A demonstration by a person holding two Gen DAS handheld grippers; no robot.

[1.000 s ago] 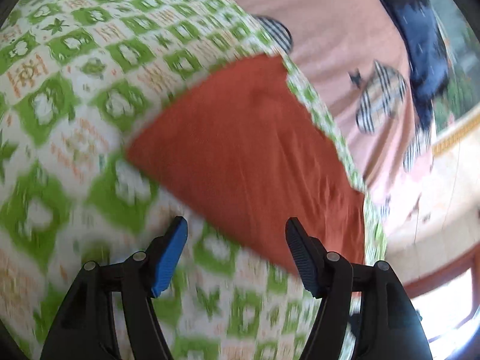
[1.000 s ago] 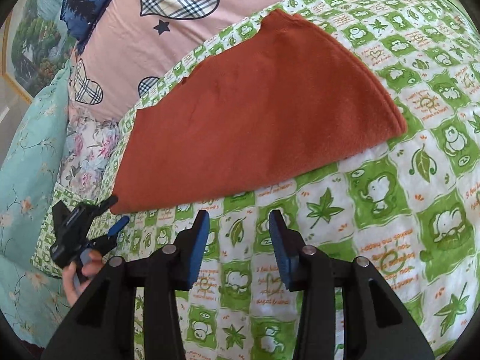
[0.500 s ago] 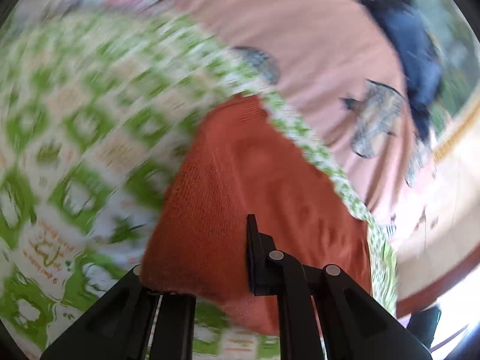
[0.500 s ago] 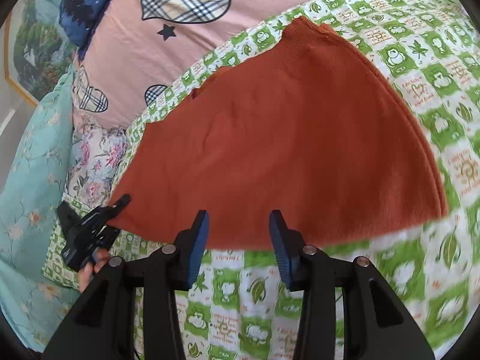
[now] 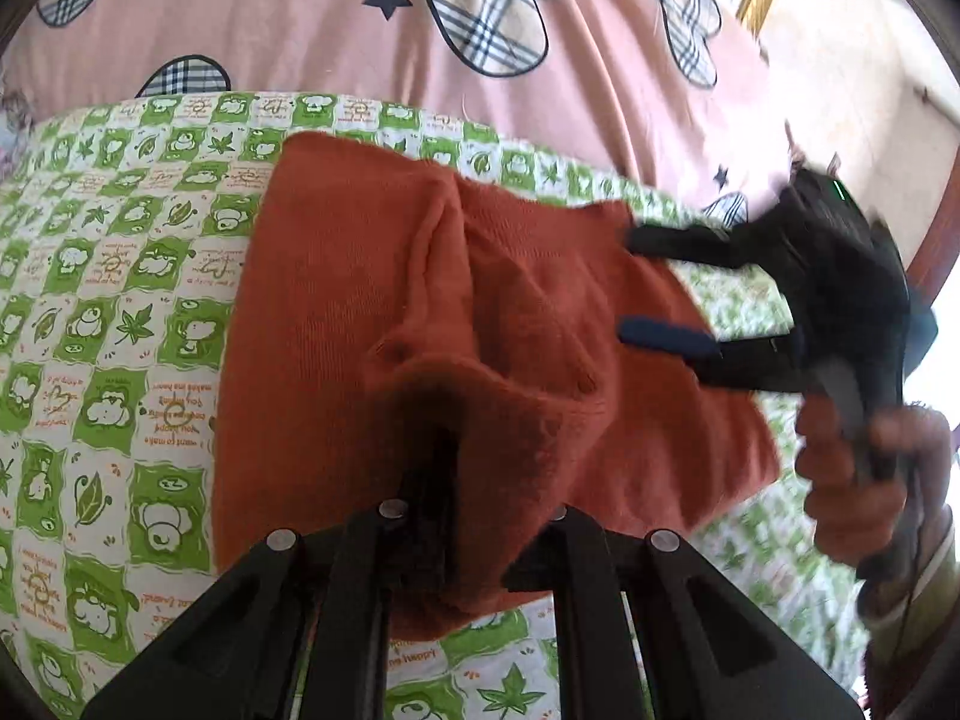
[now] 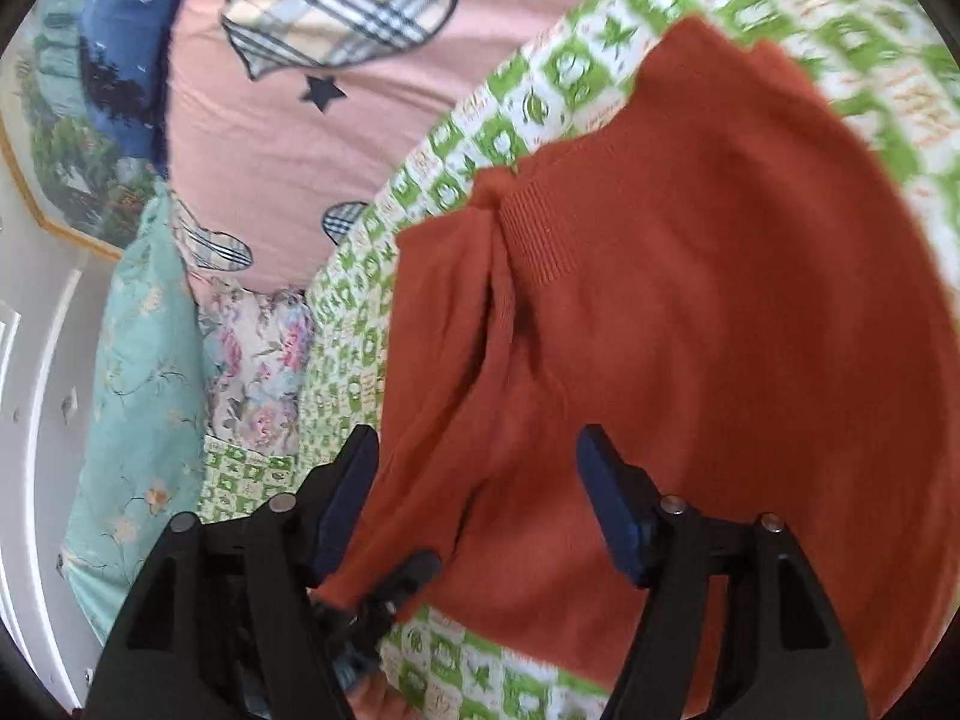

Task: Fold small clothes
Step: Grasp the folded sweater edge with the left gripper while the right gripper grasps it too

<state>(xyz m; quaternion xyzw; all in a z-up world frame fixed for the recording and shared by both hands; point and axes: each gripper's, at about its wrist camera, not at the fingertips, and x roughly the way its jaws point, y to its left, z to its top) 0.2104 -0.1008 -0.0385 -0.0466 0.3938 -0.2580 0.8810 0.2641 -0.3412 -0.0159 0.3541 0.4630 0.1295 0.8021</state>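
Rust-red knit garment on green-checked bedspread.
Left hand-held gripper pinches its raised near edge; right hand-held gripper, jaws just widened, straddles the cloth without pressing.

Green-white checked cartoon-print cotton bedsheet underneath; pink quilt with plaid hearts beyond; teal floral pillow at side; gold-framed landscape painting behind.

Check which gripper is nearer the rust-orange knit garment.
Left. The left gripper is shut on the rust-orange knit garment; the right gripper, just opened, hovers over its edge.
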